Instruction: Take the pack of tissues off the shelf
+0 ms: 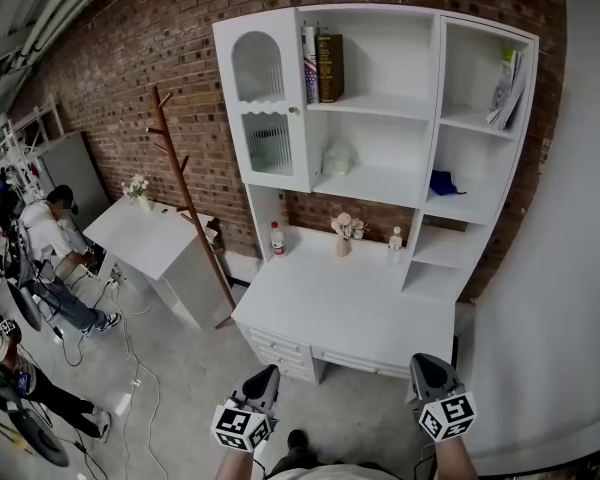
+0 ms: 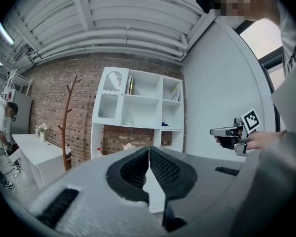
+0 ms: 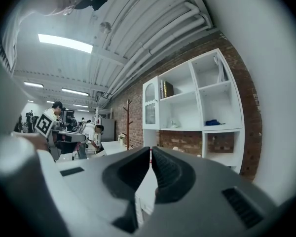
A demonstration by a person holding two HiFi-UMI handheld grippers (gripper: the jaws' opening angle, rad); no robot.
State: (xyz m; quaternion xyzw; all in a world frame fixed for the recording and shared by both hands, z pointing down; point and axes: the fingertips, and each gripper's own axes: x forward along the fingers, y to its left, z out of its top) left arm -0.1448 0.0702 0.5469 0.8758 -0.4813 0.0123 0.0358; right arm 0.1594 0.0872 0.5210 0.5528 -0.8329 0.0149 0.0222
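Head view: tissue pack on shelf

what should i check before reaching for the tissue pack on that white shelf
1. Target found: ok, a pale soft pack lies in the middle open compartment, likely the tissues.
2. Open left gripper: not ok, jaws together, nothing between them.
3. Open right gripper: not ok, jaws together, nothing between them.
4. Near enough to the shelf: not ok, both grippers hang short of the desk front edge.
5. Compartment unobstructed: ok, no door in front of it.
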